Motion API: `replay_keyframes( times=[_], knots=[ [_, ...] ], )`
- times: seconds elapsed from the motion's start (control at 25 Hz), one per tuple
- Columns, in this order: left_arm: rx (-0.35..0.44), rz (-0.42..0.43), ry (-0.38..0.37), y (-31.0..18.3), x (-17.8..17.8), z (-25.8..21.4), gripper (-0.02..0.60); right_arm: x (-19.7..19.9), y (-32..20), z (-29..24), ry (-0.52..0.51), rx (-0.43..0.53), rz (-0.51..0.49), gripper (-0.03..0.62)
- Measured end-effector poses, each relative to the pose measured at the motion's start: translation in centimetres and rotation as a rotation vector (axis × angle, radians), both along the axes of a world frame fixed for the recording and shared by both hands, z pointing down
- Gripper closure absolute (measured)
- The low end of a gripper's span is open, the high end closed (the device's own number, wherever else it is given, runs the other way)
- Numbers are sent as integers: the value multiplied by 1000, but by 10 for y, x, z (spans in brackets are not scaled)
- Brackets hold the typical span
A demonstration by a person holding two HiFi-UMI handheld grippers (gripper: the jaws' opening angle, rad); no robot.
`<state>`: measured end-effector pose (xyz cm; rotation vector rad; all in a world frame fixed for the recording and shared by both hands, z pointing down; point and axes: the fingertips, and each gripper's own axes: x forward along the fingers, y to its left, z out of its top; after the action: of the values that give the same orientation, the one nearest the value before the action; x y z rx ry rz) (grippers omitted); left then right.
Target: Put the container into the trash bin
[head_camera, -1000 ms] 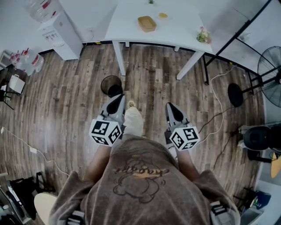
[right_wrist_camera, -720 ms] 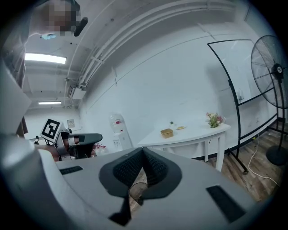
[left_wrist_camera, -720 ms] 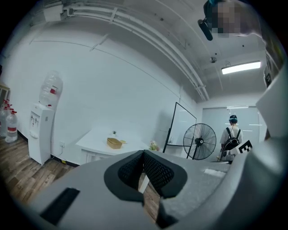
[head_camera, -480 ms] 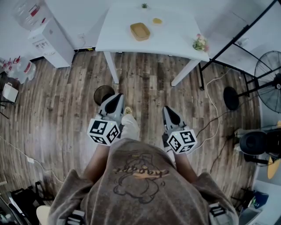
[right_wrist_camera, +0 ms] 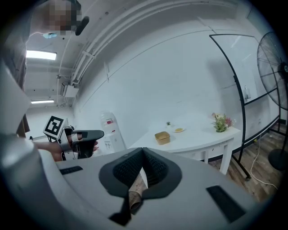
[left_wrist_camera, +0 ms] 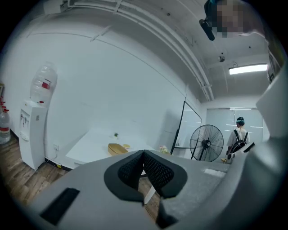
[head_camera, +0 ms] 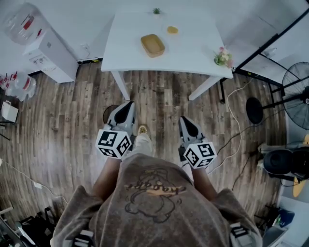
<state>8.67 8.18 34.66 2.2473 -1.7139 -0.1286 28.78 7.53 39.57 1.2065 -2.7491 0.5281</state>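
The container (head_camera: 152, 45), a tan open tray, sits on the white table (head_camera: 193, 48) towards its far left part, well apart from both grippers. Its inside looks plain tan from above, with nothing to make out in it. In the left gripper view the container (left_wrist_camera: 117, 148) shows just above the jaw tips, far off, and in the right gripper view it (right_wrist_camera: 162, 137) stands on the near part of the tabletop. Just beside it, further back, lies a small dish (head_camera: 172, 30) with something yellow on it. A little plant (head_camera: 156, 10) stands at the table's back edge and a bunch of flowers (head_camera: 222, 57) at its right corner. The bin (head_camera: 108, 113), dark and round, stands on the wood floor in front of the table's left leg. The left gripper (head_camera: 128, 103) covers most of it, so what it holds cannot be told. The left gripper's jaws are pressed together at the tips with nothing between them. The right gripper (head_camera: 183, 119) is held level beside it, its jaws likewise closed on nothing, with only floor showing through the gap behind the tips. A water dispenser (head_camera: 48, 53) with a bottle on top stands by the wall at the left, and a fan (head_camera: 297, 94) at the right.
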Motion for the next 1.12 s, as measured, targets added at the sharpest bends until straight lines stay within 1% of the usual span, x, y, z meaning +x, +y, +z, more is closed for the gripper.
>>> replay_keyframes(
  times=[0.32,0.6,0.88,1.12],
  knots=[
    [1,32,14,-80,-34,-13,578,-32,-76,-11,8,-6,28,592],
    [12,62,13,-146,-64,-18,578,-69,-138,-21,10,16,43,592],
    [8,91,11,-200,-79,-15,577,-83,-187,-19,12,10,76,592],
    [10,129,23,-229,-80,-14,578,-87,-217,-18,12,15,97,592]
  ],
)
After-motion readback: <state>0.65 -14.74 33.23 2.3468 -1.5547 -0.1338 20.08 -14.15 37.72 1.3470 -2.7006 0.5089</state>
